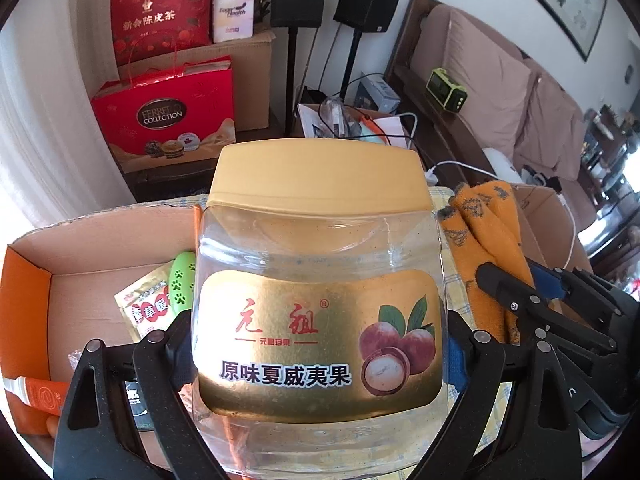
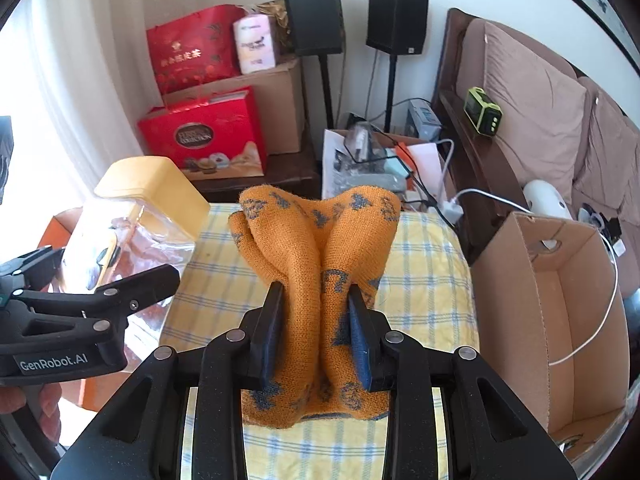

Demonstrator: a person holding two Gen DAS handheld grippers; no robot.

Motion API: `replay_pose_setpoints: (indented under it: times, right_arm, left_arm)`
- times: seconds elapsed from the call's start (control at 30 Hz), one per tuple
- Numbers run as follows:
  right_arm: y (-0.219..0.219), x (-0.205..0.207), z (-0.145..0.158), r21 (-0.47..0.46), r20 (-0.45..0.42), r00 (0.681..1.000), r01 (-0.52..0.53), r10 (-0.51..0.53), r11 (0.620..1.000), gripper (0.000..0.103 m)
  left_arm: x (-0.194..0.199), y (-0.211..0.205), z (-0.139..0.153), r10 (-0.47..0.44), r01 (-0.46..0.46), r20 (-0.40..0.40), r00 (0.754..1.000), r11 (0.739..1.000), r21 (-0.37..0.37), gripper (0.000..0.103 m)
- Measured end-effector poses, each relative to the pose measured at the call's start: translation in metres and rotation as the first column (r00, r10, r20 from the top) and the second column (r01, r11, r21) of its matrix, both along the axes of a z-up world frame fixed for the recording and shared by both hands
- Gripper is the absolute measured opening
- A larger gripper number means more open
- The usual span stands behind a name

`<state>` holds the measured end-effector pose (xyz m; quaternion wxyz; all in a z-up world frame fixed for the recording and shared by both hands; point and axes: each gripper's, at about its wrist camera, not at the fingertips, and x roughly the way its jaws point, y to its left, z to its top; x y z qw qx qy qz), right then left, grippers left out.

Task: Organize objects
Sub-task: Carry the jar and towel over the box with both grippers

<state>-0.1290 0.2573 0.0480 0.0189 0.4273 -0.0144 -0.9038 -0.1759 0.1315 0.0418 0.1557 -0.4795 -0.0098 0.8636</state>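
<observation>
My left gripper (image 1: 320, 352) has its jaws spread wide around a clear plastic jar (image 1: 320, 320) with a yellow lid (image 1: 320, 176); the pads press on both of its sides, so the jar fills the middle of the left wrist view. Behind it, at the left of that frame, an open cardboard box (image 1: 100, 240) holds a green paw-print case (image 1: 182, 280) and a snack packet (image 1: 146, 308).

My right gripper (image 2: 316, 332) has its jaws drawn in on a folded orange knitted cloth (image 2: 320, 240) with blue markings, pinching it in the lower middle of the right wrist view. Under the cloth lies the surface, covered in a yellow checked tablecloth (image 2: 424, 280). A second, empty-looking cardboard box (image 2: 552, 320) stands at the right edge of that frame, just beside the surface
</observation>
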Motion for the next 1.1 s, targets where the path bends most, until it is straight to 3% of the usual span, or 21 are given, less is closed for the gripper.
replay_pose_setpoints:
  times: [0.53,1.1]
  right_arm:
    - [-0.097,-0.003,0.022,-0.022,-0.036,0.988,-0.151,0.150,0.988,0.030]
    - [-0.181,-0.023,0.007,-0.103,-0.010,0.963,-0.269,0.270,0.958,0.031]
  left_arm:
    - [0.011,-0.104,0.023,0.143,-0.144,-0.039,0.989,0.989,-0.031,0.091]
    - [0.003,-0.224,-0.015,0.298,-0.296,0.014,0.955,0.953,-0.057,0.091]
